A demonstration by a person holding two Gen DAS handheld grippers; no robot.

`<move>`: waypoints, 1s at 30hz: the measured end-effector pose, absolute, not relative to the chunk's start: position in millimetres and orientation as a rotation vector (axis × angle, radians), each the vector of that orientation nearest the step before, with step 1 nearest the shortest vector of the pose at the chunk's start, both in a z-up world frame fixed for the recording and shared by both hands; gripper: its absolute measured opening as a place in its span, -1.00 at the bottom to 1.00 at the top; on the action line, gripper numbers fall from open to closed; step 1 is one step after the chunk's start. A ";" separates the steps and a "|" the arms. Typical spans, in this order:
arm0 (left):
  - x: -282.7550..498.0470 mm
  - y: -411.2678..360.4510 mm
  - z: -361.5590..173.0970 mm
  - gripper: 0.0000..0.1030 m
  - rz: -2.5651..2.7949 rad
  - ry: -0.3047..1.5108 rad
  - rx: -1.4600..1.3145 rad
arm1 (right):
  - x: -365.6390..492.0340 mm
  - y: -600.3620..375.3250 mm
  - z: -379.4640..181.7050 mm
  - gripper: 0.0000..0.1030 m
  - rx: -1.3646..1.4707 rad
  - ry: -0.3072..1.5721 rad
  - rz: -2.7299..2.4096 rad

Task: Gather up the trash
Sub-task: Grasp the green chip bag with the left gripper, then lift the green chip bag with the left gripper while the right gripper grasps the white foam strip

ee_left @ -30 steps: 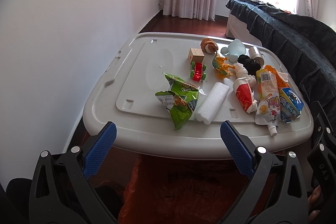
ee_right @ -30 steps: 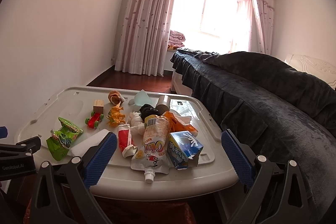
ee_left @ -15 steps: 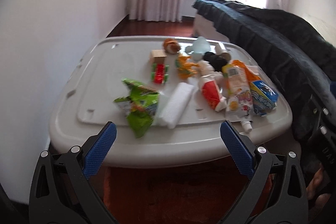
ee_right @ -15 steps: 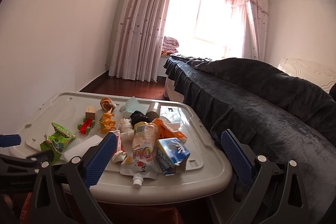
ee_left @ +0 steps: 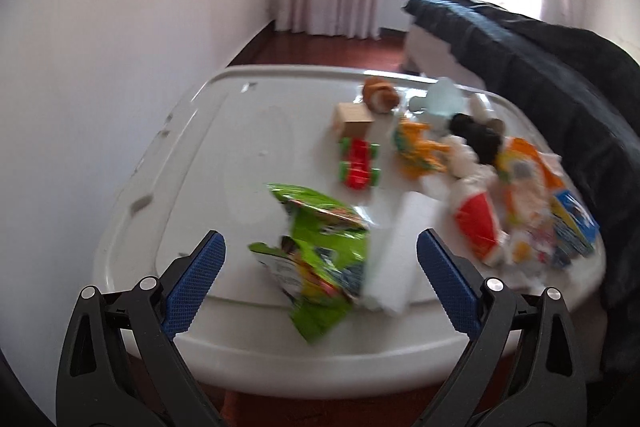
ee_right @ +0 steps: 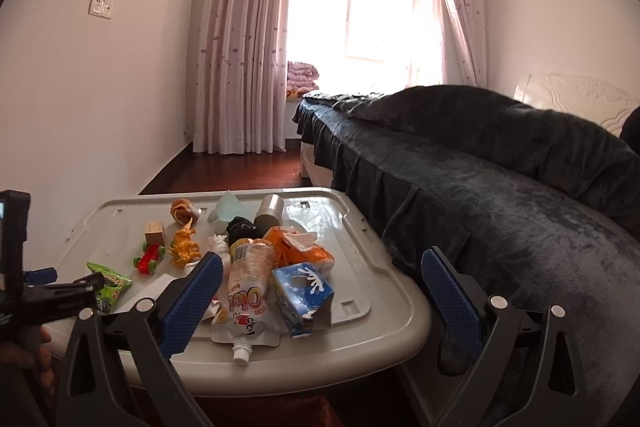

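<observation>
A bedroom with pink curtains and a dark-covered bed point(ee_right: 500, 187) holds a grey lid serving as bench point(ee_left: 200, 163). The left hand-held gripper point(ee_left: 321, 281) hangs spread wide around a green snack bag point(ee_left: 320, 251) lying beside white foam point(ee_left: 394, 259). The right hand-held gripper point(ee_right: 322, 301) gapes empty near a blue carton point(ee_right: 302, 293) and drink pouch point(ee_right: 248, 291).

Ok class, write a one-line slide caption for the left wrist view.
Open left gripper approaches a green snack bag on a cluttered white bin lid.
</observation>
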State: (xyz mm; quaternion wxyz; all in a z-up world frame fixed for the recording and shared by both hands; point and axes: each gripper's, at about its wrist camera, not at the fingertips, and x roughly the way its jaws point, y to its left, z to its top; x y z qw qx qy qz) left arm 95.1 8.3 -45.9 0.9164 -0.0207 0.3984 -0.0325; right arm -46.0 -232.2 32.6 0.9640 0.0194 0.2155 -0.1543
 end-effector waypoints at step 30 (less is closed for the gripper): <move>56.9 49.7 -19.1 -0.46 -0.056 0.821 -0.063 | -12.7 -132.0 1.3 0.90 -0.038 0.529 -0.043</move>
